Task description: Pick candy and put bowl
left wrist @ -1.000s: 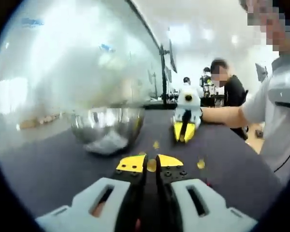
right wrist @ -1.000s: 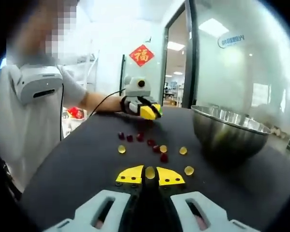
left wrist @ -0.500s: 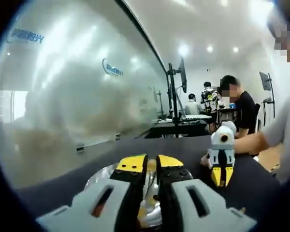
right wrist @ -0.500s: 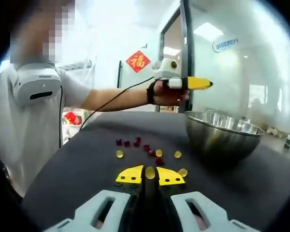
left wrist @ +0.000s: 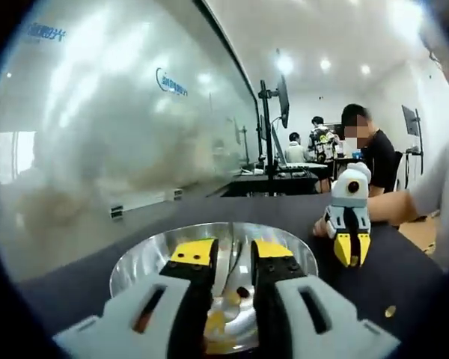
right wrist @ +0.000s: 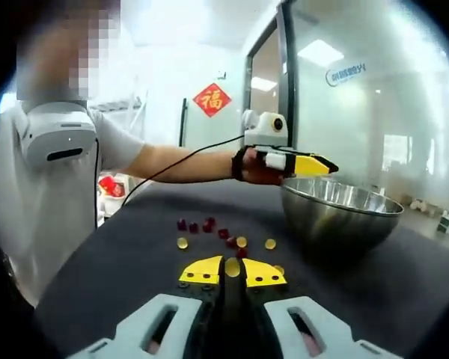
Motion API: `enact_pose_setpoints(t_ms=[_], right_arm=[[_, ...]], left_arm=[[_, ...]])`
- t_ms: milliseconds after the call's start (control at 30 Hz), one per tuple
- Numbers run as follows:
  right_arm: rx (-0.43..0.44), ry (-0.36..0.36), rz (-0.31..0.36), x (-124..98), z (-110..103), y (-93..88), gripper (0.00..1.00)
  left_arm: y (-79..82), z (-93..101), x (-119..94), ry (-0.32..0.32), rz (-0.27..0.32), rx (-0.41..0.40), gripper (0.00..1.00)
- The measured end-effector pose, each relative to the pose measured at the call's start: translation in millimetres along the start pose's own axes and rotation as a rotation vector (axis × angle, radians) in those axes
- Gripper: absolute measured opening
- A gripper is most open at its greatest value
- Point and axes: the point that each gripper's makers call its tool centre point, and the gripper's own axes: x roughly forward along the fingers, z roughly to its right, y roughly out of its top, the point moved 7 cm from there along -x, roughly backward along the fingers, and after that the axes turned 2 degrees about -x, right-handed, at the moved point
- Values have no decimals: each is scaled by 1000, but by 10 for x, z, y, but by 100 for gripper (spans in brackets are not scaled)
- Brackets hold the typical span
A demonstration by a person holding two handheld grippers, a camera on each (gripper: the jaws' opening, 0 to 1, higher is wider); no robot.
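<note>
A: Right gripper view: what did the right gripper [right wrist: 233, 267] hold?
B: A yellow candy [right wrist: 232, 266], jaws clenched on it; red and yellow candies [right wrist: 209, 224] lay at 12 o'clock on the dark desk [right wrist: 120, 254].
A: And the left gripper [left wrist: 233, 250]?
B: Jaws parted above the steel bowl [left wrist: 138, 258], yellow candy inside. A red sign [right wrist: 212, 99] read "福".

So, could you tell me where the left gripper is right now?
The left gripper hangs over the steel bowl's near rim in the right gripper view, jaws parted.
</note>
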Motion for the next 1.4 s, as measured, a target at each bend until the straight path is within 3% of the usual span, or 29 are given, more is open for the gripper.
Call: enact_pose_setpoints(t_ms=[200, 300, 433, 600, 700, 800, 900, 1000, 1133, 1300, 1400], right_arm=[[0, -29, 17, -30, 46, 20, 4], [6, -41, 26, -34, 66, 31, 4], [7, -41, 15, -10, 58, 8, 4], [7, -73, 30, -39, 87, 19, 4], [-25, -152, 81, -105, 201, 104, 4], [31, -278, 196, -233, 473, 312, 4], [15, -356, 202, -277, 678, 456, 4], [20, -343, 178, -196, 842, 550, 4], [0, -332, 129, 31, 1081, 598, 4], [4, -327, 115, 328, 1310, 623, 4], [14, -328, 110, 432, 1366, 635, 5]], left_arm=[[18, 72, -217, 3, 19, -13, 12], [3, 112, -311, -2, 16, 10, 17], [-53, 34, -337, 26, 3, -7, 16], [-41, 69, -363, 32, 16, -13, 16], [24, 119, -426, 49, 39, 33, 16], [40, 259, -560, 58, 54, 38, 16], [9, 469, -728, 104, 77, 113, 16], [-118, 753, -897, 111, 18, 221, 16], [-235, 1007, -1114, 113, 25, 234, 17], [-374, 1102, -1298, 94, 27, 185, 17], [-442, 1056, -1331, 102, 28, 144, 17]])
